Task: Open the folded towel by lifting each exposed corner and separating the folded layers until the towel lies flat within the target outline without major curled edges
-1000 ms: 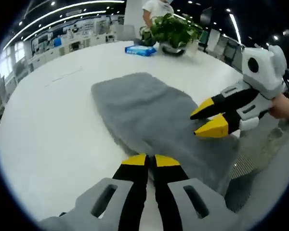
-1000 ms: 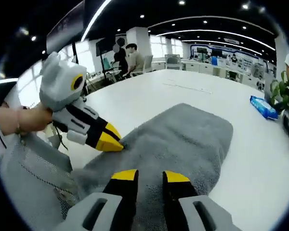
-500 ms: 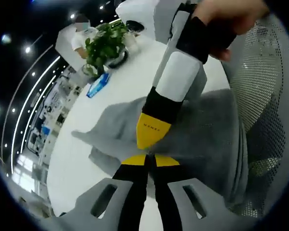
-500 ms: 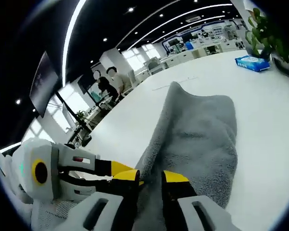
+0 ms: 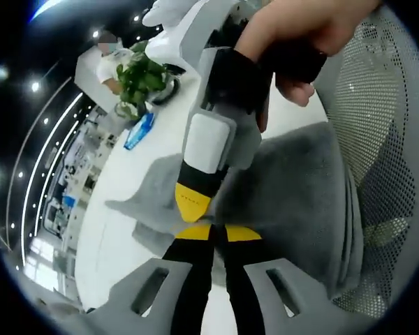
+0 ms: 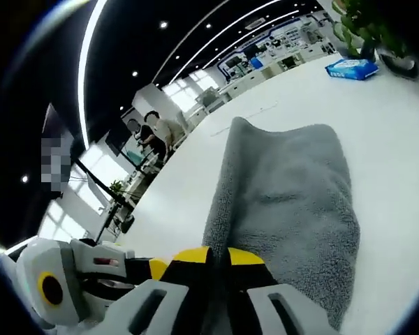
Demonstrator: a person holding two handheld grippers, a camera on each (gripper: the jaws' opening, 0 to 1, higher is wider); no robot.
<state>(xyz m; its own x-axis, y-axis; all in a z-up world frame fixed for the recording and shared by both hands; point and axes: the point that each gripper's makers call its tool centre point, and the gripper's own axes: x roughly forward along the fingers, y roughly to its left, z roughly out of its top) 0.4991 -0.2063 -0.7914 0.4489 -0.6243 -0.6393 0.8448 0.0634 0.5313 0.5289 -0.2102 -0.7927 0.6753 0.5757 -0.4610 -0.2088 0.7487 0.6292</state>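
We pinch the soft grey folded towel (image 6: 286,188) at the near edge of the white tabletop (image 6: 398,125) with both tongs (image 5: 217,232) (image 6: 219,255) closed on it, and we think a loose pinch could drop it.

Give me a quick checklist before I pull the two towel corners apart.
1. Left gripper shut on the towel: ok, jaws closed with grey cloth at the tips.
2. Right gripper shut on the towel: ok, jaws together on the near edge.
3. Grippers separated enough to spread: not ok, the right gripper sits against the left one's tips.
4. Towel lying flat: not ok, the near edge is lifted and layers are folded.
5. Path clear of the blue packet and potted plant: ok, both far off.
6. Target outline visible: cannot tell.
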